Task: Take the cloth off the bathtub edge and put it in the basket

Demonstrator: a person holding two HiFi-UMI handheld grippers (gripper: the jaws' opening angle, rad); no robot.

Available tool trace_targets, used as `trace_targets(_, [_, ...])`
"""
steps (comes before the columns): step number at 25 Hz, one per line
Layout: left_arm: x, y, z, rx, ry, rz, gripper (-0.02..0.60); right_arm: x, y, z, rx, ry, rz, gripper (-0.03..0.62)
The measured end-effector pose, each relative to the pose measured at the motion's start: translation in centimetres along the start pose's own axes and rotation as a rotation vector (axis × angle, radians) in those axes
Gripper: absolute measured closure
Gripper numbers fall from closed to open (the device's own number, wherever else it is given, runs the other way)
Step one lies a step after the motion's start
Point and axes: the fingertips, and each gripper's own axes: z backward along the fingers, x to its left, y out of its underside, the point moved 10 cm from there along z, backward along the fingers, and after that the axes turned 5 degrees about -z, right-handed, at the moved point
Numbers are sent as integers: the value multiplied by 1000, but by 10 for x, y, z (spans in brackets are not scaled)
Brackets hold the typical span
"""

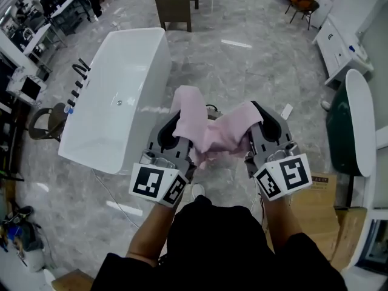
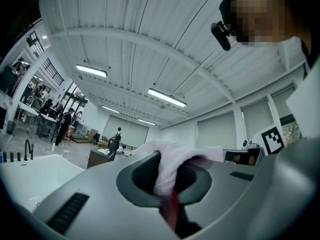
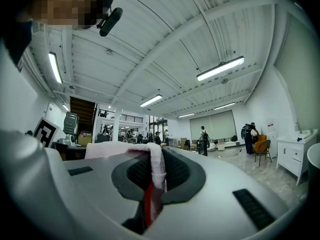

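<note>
Sitting far left: white bathtub [image 1: 115, 96], cloth well clear of it. Left gripper [image 1: 174, 131] clamped tight on left end of pink cloth [image 1: 213, 132]. Cloth slung mid-air between both grippers, above grey floor [image 1: 242, 71]. Right gripper [image 1: 262, 126] pinched on right end.

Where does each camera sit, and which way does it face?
Head view: on the person's head, looking down at bathtub and floor; forearms show.
Left gripper view: on left gripper, along its jaws toward the ceiling; person's head shows.
Right gripper view: on right gripper, along its jaws across the room; head shows.
Shared: pink cloth in all three.
</note>
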Motion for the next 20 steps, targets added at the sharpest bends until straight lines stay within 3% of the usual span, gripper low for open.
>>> trace_targets(10, [47, 4, -32, -7, 73, 2, 548, 7, -1, -56, -16, 48, 50, 557])
trace_targets(20, [63, 7, -63, -7, 32, -8, 548, -15, 4, -85, -34, 20, 28, 557])
